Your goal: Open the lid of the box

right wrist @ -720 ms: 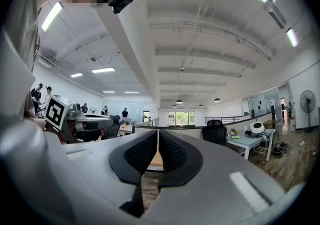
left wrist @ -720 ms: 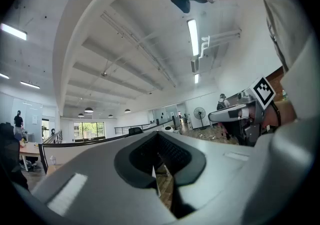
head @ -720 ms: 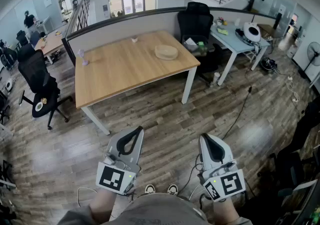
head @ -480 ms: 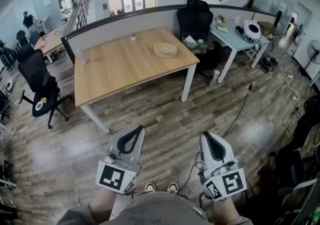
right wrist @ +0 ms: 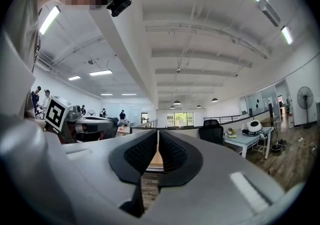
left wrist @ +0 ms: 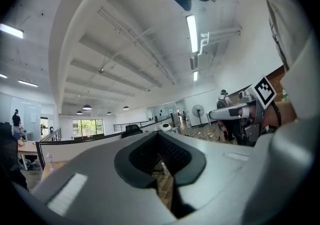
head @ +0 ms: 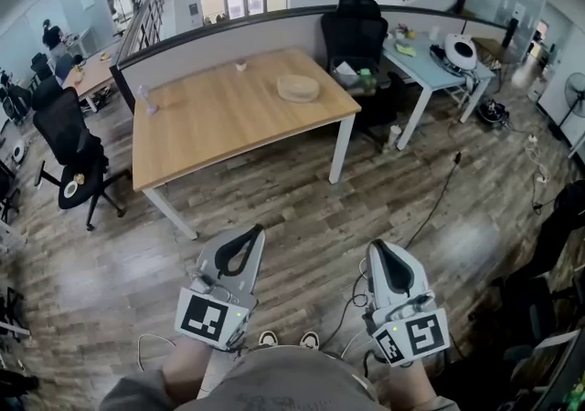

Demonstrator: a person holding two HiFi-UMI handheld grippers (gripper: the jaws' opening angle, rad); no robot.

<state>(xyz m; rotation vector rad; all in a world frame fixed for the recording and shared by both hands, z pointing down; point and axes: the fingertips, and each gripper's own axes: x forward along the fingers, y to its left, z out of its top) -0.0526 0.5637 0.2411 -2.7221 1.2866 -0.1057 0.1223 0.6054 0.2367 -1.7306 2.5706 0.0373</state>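
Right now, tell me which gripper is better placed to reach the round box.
Left, narrowly. Both left gripper and right gripper are shut, empty and far from the round box on the table; the box lies slightly nearer the left gripper's line.

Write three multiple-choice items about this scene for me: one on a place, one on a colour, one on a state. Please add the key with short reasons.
1. Where is the flat round pale wooden box?
A. On the floor
B. On the long light-wood table
C. On a black chair

2. What colour are the metal legs of that table?
A. White
B. Red
C. Blue

3. How do the jaws of the left gripper and the right gripper stand?
A. Both wide open
B. Both shut, with nothing between them
C. Both shut on the box

Key:
1 B, as the box rests on the tabletop, towards its far right part.
2 A, as the legs show plainly white in the head view.
3 B, as each gripper view shows its dark pads together and nothing held.
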